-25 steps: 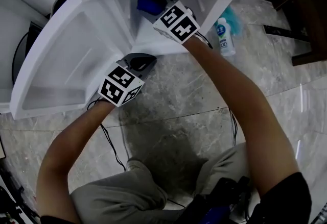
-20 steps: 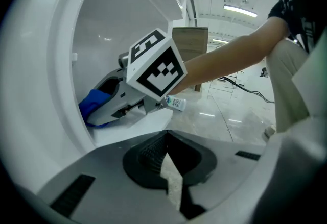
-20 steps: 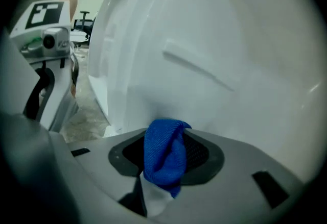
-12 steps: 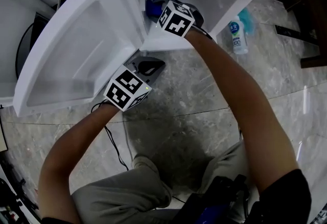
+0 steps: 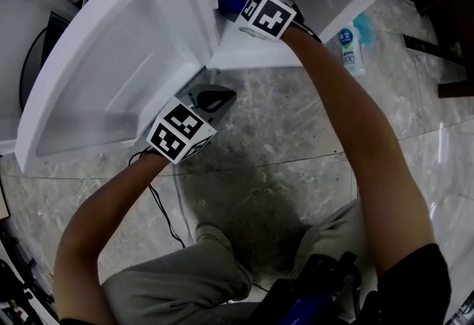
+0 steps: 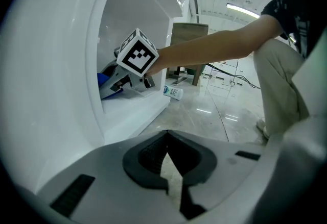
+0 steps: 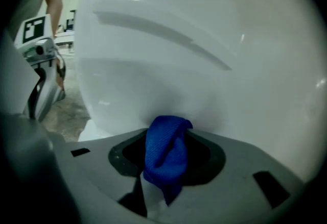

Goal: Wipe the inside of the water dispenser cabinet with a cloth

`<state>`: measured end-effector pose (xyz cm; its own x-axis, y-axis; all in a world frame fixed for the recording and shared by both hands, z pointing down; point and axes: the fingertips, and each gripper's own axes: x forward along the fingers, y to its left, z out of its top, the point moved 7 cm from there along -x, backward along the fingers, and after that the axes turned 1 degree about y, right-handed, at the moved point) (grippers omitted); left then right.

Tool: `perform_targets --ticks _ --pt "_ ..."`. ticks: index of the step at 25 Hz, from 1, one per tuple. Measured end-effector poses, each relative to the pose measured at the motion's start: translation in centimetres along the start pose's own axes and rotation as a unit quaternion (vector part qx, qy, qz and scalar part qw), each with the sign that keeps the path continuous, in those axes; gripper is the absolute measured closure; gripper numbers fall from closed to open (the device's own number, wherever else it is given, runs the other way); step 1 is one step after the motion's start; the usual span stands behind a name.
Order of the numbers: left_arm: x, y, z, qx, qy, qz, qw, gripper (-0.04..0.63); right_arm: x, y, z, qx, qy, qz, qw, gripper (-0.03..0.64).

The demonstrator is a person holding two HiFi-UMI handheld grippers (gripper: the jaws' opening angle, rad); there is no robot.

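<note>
The white water dispenser cabinet (image 5: 244, 57) stands open, its door (image 5: 104, 86) swung out to the left. My right gripper (image 5: 228, 1) reaches inside, shut on a bunched blue cloth (image 7: 166, 154). In the right gripper view the cloth sits close against the white inner wall (image 7: 179, 65). The left gripper view shows the same cloth (image 6: 103, 79) low in the cabinet, near its floor. My left gripper (image 5: 221, 98) hovers outside by the cabinet's lower front corner, shut, with nothing between its jaws (image 6: 166, 159).
A white plastic bottle (image 5: 349, 49) with a blue label lies on the grey marble floor to the right of the cabinet. Black cables (image 5: 163, 205) trail over the floor by my knees. Dark furniture (image 5: 444, 20) stands at the far right.
The right gripper has gone lower and deeper into the cabinet with the cloth and tilted downward. The left gripper has drifted slightly by the cabinet's front corner, still shut.
</note>
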<state>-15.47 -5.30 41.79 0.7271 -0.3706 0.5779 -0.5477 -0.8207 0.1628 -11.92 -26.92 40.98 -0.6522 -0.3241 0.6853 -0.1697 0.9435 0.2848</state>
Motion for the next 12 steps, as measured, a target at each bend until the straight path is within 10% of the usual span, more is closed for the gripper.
perform_targets --ticks 3,12 --pt "0.8 0.4 0.7 0.008 -0.004 -0.003 1.0000 0.589 -0.5 1.1 0.0 -0.030 0.002 0.031 0.999 0.480" --pt "0.0 0.3 1.3 0.011 -0.006 0.005 0.9999 0.589 1.1 -1.7 0.1 -0.002 0.024 -0.059 0.998 0.480"
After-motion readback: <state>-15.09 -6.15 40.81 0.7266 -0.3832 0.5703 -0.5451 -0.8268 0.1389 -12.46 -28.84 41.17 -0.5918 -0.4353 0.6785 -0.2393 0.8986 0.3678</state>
